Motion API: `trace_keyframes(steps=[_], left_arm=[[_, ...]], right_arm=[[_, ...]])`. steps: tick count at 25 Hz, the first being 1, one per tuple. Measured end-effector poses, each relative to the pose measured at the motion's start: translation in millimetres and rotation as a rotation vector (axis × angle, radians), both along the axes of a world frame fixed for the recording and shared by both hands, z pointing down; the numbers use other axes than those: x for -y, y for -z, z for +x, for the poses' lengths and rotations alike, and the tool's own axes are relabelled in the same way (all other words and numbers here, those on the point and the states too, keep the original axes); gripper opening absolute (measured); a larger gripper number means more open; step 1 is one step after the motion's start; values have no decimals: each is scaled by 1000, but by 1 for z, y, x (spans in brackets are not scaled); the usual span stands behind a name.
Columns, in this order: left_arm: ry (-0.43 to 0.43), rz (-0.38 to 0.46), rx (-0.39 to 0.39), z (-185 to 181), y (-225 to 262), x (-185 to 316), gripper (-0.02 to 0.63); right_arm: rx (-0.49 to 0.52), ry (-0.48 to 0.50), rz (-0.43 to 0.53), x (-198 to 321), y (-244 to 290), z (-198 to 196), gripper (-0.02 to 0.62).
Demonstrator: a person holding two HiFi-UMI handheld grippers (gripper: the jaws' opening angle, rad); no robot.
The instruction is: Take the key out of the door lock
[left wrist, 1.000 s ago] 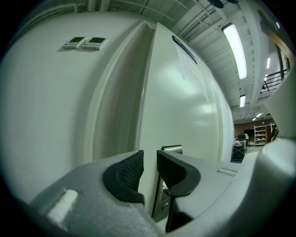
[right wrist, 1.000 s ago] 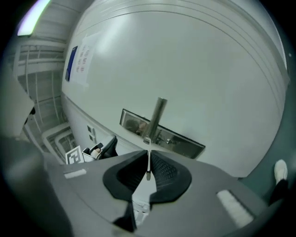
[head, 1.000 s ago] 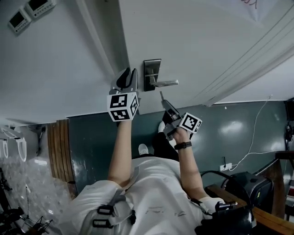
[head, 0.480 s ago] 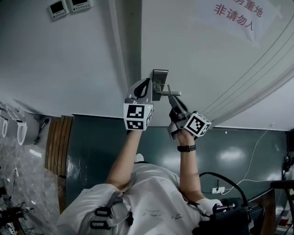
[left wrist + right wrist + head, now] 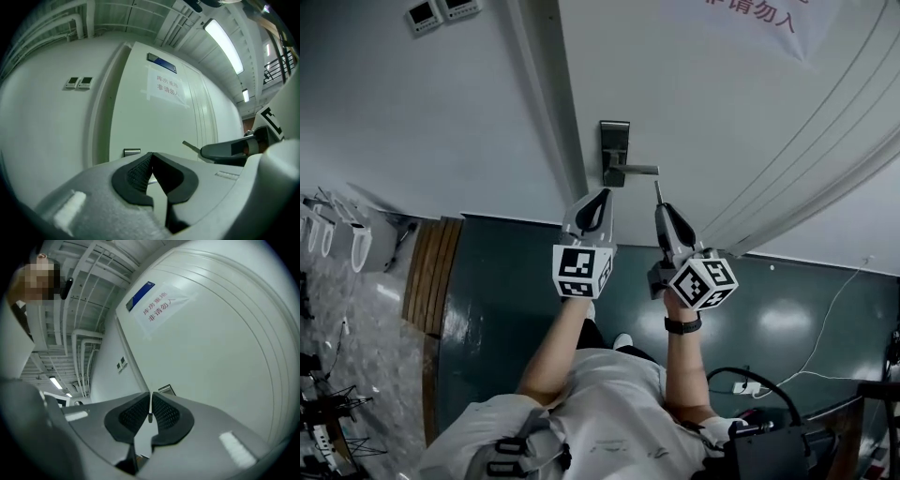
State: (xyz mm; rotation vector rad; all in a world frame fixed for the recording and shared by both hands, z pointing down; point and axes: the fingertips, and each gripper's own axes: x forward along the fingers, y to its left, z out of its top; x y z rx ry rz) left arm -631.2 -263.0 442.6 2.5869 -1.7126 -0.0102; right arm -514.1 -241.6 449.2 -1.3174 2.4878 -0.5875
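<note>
The white door (image 5: 712, 112) carries a metal lock plate (image 5: 614, 150) with a lever handle (image 5: 636, 171). Nothing shows in the lock. My right gripper (image 5: 660, 208) is below the handle, apart from it, shut on a thin metal key (image 5: 656, 190) whose blade sticks out past the tips toward the door. In the right gripper view the key (image 5: 150, 407) stands edge-on between the black pads. My left gripper (image 5: 601, 195) hangs just left of it, below the plate, shut with nothing in it. The left gripper view shows the plate (image 5: 131, 152) and the key (image 5: 190, 146).
A paper notice with red print (image 5: 750, 23) is taped high on the door. The door frame (image 5: 546, 103) runs left of the lock, with two small wall panels (image 5: 441, 11) beyond it. A wooden strip (image 5: 431, 277) and white fixtures (image 5: 342, 246) lie at the left.
Both grippers have drawn back from the lock plate and handle. The left jaws have closed on nothing. The right gripper has kept the key throughout.
</note>
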Motion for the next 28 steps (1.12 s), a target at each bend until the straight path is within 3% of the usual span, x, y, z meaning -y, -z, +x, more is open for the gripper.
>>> trace_keyframes(steps=[5, 12, 16, 22, 28], left_arm=[[29, -5, 27, -5, -4, -26, 0], [-52, 76, 33, 9, 31, -19, 0], [-69, 116, 31, -4, 53, -12, 0], [-78, 89, 1, -36, 51, 2, 0], [-110, 100, -29, -58, 57, 8, 0]], right_arm=[[-49, -23, 3, -13, -12, 9, 26], [-78, -81, 94, -8, 27, 13, 26], [-78, -116, 132, -3, 50, 9, 25], [-104, -140, 83, 1, 44, -31, 26], [-128, -87, 93, 2, 41, -87, 25]])
